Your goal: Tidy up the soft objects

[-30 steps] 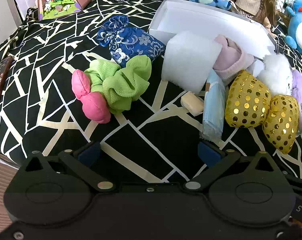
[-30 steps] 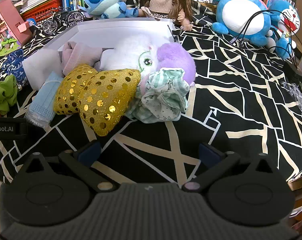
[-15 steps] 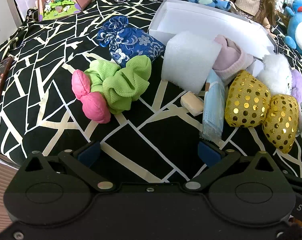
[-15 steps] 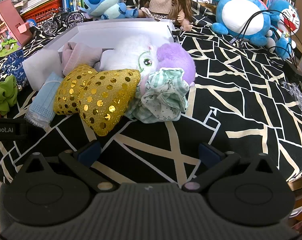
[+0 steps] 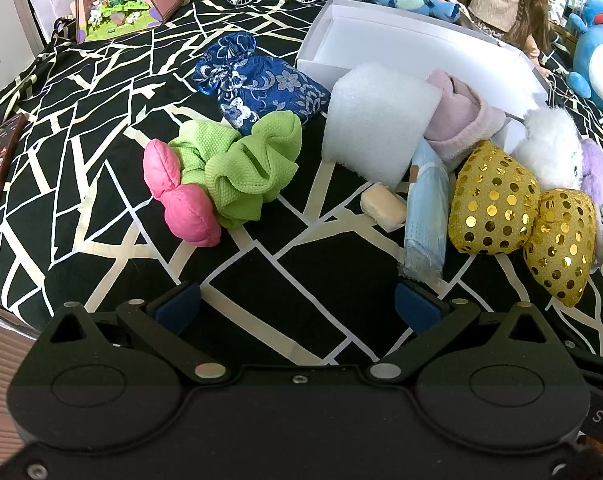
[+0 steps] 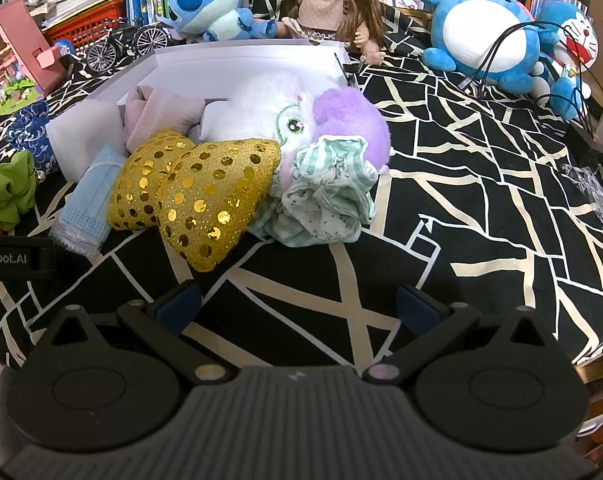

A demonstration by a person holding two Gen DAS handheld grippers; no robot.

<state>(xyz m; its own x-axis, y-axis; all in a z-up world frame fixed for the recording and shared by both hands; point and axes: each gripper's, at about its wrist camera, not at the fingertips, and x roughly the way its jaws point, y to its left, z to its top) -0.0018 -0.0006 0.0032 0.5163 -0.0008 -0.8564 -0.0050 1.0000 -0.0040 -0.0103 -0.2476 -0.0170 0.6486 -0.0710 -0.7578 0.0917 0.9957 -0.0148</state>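
Black cloth (image 5: 309,280) bare btwn wide-apart left gripper (image 5: 297,306) jaws.

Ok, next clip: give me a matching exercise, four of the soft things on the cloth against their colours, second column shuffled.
Things:
1. scrunchie
2. drawstring pouch
3. sequinned heart cushion
4. foam block

Colours:
a. white
b. gold
c. lime green
d. dark blue with a floral pattern

Pairs: 1-c, 2-d, 3-b, 4-a
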